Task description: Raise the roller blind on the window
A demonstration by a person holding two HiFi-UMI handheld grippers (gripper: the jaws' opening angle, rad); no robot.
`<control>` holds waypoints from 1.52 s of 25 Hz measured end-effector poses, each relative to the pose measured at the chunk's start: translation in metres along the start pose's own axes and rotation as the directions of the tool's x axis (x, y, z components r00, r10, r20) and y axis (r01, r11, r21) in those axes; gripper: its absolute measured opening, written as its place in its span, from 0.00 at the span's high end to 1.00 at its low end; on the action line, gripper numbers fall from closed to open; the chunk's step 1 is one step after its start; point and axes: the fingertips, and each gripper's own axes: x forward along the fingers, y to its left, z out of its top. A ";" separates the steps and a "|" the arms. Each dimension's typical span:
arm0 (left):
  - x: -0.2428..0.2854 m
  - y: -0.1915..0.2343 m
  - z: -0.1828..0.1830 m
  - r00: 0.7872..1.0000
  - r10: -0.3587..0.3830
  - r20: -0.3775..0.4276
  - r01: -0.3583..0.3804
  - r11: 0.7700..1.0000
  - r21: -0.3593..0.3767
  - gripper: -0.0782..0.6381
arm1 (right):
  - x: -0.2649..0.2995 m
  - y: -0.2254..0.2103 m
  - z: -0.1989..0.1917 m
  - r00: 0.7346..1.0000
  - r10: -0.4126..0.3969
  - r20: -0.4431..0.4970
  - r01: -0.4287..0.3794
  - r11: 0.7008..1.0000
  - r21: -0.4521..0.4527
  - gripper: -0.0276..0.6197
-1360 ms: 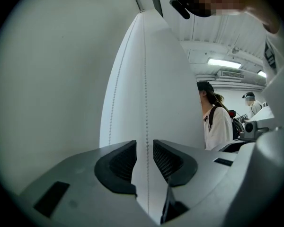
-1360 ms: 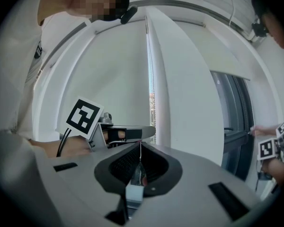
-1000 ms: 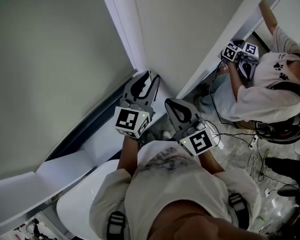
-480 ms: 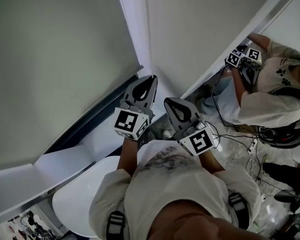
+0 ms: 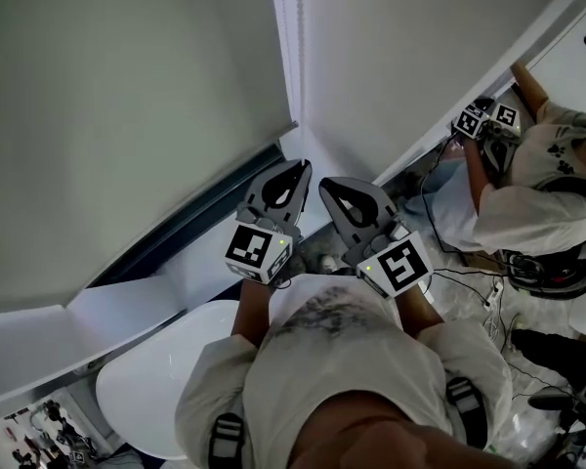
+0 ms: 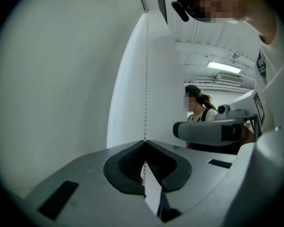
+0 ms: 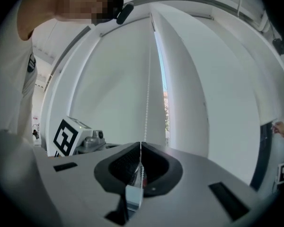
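the grey roller blind covers most of the window on the left. a dark strip of window shows under its bottom edge, just above the white sill. the thin bead chain hangs beside the blind. the left gripper has its jaws shut tight on the chain. just beside it, the right gripper pinches the same chain between closed jaws. far right, another person reaches up.
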 end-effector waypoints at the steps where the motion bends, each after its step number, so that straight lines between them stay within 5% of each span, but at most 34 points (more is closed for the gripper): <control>1: -0.003 0.000 -0.002 1.000 0.002 -0.006 -0.001 1.000 0.004 0.88 | 0.003 0.001 0.009 1.000 0.006 0.015 -0.006 1.000 0.000 0.86; 26: -0.054 0.013 -0.013 1.000 0.008 0.010 -0.008 1.000 -0.012 0.88 | 0.057 0.035 0.133 0.977 0.141 0.162 -0.123 0.985 -0.118 0.76; 30: -0.061 0.023 -0.026 1.000 0.003 0.008 -0.003 1.000 -0.018 0.88 | 0.073 0.042 0.122 0.978 0.157 0.135 -0.148 0.986 -0.079 0.84; 38: -0.060 0.028 -0.043 1.000 0.003 -0.002 -0.003 1.000 -0.028 0.88 | 0.078 0.035 0.106 0.976 0.144 0.165 -0.145 0.989 -0.004 0.86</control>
